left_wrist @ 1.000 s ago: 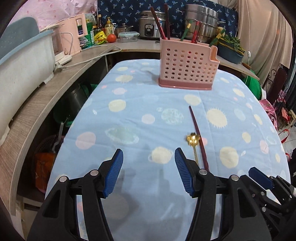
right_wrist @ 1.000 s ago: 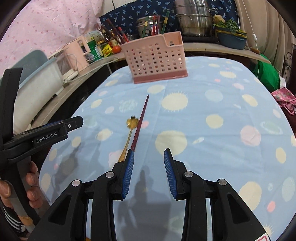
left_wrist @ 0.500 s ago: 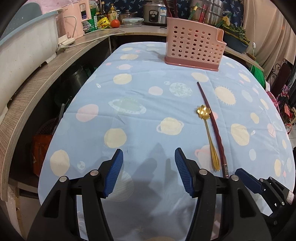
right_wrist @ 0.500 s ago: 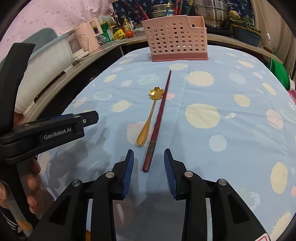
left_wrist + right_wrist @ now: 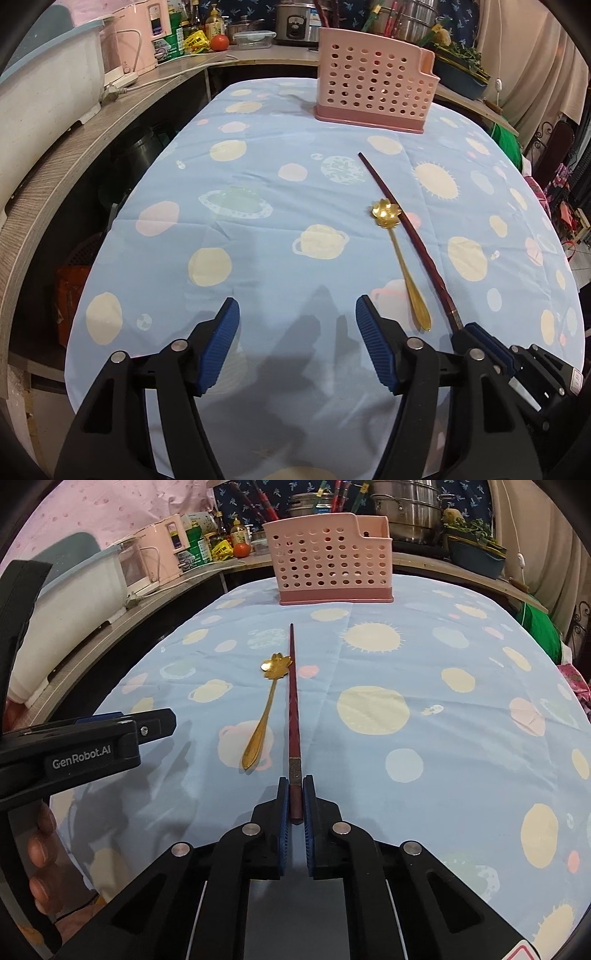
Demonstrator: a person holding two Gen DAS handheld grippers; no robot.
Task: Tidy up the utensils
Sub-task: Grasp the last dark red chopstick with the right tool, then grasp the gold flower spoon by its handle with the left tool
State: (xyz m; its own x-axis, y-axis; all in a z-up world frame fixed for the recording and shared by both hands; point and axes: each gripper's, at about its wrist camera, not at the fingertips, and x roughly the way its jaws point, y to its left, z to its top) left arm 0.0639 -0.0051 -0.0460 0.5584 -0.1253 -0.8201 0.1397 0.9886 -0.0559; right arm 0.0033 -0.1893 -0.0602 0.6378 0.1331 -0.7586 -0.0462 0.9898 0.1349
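Two utensils are seen lying on the blue planet-print tablecloth (image 5: 369,760) of the table: a dark red chopstick (image 5: 293,716) and a gold flower-bowl spoon (image 5: 264,716). The near end of the chopstick is pinched between the blue pads (image 5: 283,812) of the right gripper (image 5: 294,805), whose jaws are pressed together on it. From those jaws the chopstick is stretched straight ahead, flat on the cloth, tip aimed at the pink perforated caddy (image 5: 332,557) standing well beyond. The spoon is laid just left of the chopstick, its flower bowl touching the shaft or very nearly so, its handle angled away to the left. The left gripper (image 5: 297,347) is held low over bare cloth, jaws spread wide with nothing between them. Spoon (image 5: 402,258) and chopstick (image 5: 410,236) are seen ahead and right of those open jaws, with the caddy (image 5: 373,92) far ahead.
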